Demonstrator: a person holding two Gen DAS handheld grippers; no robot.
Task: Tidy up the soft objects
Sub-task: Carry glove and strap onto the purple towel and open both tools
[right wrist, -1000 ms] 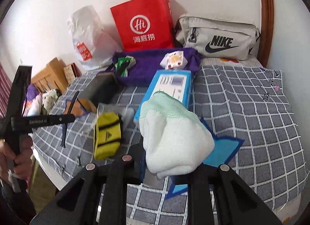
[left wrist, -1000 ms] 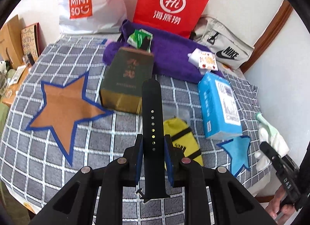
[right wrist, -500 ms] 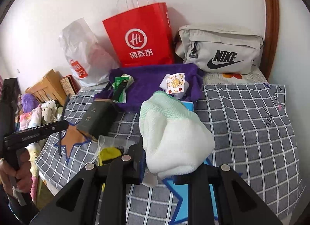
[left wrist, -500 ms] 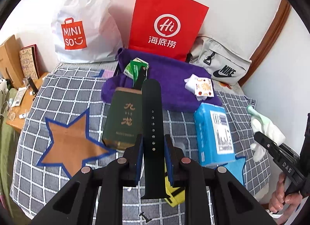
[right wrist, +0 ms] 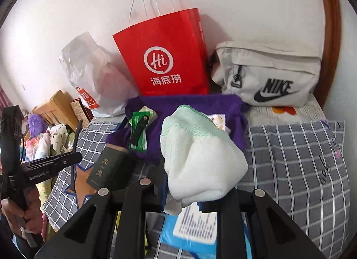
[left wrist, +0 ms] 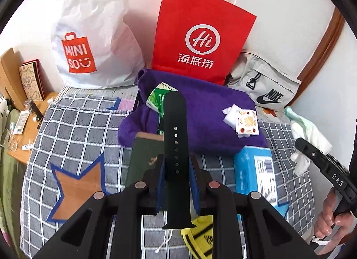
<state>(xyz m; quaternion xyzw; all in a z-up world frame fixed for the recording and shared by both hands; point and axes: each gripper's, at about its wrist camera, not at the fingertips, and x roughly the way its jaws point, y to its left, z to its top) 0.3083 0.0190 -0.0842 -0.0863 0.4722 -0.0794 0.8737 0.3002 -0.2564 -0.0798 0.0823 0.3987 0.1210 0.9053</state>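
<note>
Left wrist view: the left hand-held gripper (left wrist: 176,176) clamps a black strap (left wrist: 175,147) upright above the checked bed (left wrist: 73,125), before the purple towel (left wrist: 212,122) and red bag (left wrist: 200,38). Right wrist view: the right hand-held gripper (right wrist: 191,189) grips a white sock (right wrist: 200,158), raised over the towel (right wrist: 236,111), beside a green box (right wrist: 111,167)

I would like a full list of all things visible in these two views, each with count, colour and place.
watch strap: 1, black, held in left tool
cloth: 1, white with green edge, held in right tool
towel: 1, purple, on bed before bags
paper bag: 1, red, against wall
plastic bag: 1, white, left of red bag
Nike bag: 1, grey, right of red bag
box: 1, dark green, beside towel
tissue pack: 1, blue, on bedcover
pouch: 1, yellow, near edge
left tool: 1, black
right tool: 1, black
</note>
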